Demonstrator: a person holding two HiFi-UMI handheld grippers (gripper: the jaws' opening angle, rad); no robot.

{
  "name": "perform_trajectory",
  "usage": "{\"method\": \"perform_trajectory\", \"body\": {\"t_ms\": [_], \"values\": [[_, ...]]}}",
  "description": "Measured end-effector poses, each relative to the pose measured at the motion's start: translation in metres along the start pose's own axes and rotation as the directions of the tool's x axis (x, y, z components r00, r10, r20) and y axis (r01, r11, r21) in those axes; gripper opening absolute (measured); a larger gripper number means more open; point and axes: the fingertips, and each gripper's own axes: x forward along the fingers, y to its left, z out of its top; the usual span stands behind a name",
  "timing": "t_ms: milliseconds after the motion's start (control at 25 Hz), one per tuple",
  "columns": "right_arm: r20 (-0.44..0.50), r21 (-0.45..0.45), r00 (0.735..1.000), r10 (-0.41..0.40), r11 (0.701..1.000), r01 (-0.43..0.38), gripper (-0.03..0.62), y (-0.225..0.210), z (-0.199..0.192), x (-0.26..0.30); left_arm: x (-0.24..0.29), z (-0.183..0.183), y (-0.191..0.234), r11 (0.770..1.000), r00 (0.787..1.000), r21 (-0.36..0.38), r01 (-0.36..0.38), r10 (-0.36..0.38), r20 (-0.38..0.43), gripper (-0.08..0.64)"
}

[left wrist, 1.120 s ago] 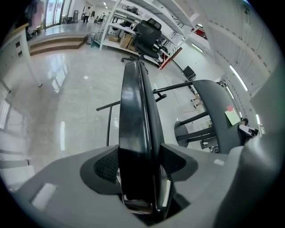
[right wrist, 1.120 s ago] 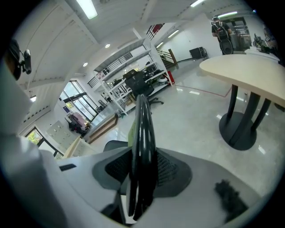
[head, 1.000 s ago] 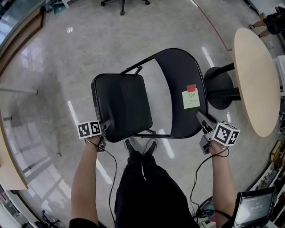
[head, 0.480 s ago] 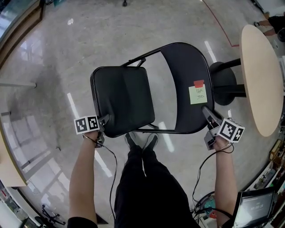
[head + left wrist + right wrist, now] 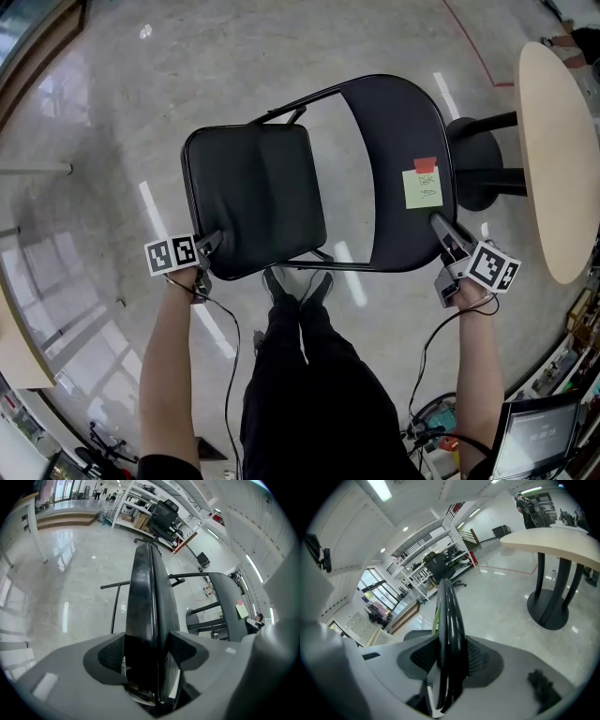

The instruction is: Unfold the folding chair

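Shoes (image 5: 296, 289) and black trousers sat at the bottom of the head view, toes right by the near edge of the folding chair (image 5: 319, 178). A screen (image 5: 536, 437) glowed low on the right, by the person's arm.

The left hand-held gripper (image 5: 212, 243) was clamped on the near left corner of the seat (image 5: 251, 192). In the left gripper view its pads pressed both faces of the black cushion, seen edge-on. The right hand-held gripper (image 5: 441, 228) was clamped the same way on the near right rim of the backrest (image 5: 394, 141), jaws narrow around the thin panel and its tube.

The chair itself was half splayed in front of the person, seat to the left and backrest to the right, joined by thin black tubes. A yellow sticky note (image 5: 423, 188) with a red tab (image 5: 426, 163) above it was stuck on the backrest, near the right hand-held gripper.

The thing crowding that side was a round desk (image 5: 561, 159). Its black pedestal (image 5: 476, 174) stood just beside the backrest's right edge. To the left was glossy floor (image 5: 94, 141). Way beyond, the left gripper view showed an office chair (image 5: 166, 512) and some shelving (image 5: 136, 498).
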Motion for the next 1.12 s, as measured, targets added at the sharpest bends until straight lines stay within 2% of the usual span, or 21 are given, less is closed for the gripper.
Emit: {"method": "perform_trajectory", "body": {"t_ms": [280, 560, 680, 800, 1040, 1120], "values": [[-0.009, 0.013, 1.0, -0.003, 1.0, 0.003, 0.143, -0.012, -0.004, 0.004, 0.001, -0.002, 0.011, 1.0, 1.0, -0.019, -0.008, 0.009, 0.007, 0.298], [0.001, 0.026, 1.0, 0.028, 0.999, -0.028, 0.144, -0.017, -0.007, 0.006, -0.001, -0.005, 0.022, 0.999, 1.0, -0.052, -0.014, 0.015, 0.016, 0.298], [0.001, 0.034, 0.999, 0.039, 0.999, -0.039, 0.144, -0.016, -0.008, 0.004, -0.006, -0.006, 0.027, 0.998, 0.999, -0.051, -0.048, 0.049, 0.02, 0.298], [0.008, 0.003, 0.996, 0.094, 0.996, -0.094, 0.144, 0.0, 0.0, 0.007, -0.015, 0.0, 0.033, 0.995, 0.995, -0.026, -0.094, 0.095, 0.038, 0.296], [0.016, -0.009, 0.993, 0.117, 0.993, -0.117, 0.144, 0.0, -0.002, 0.011, -0.006, 0.0, 0.041, 0.997, 0.996, -0.031, -0.067, 0.068, 0.052, 0.295], [0.01, 0.009, 0.995, 0.095, 0.995, -0.095, 0.146, -0.001, -0.014, 0.018, -0.002, -0.003, 0.056, 0.997, 0.996, -0.039, -0.068, 0.07, 0.049, 0.296]]}}
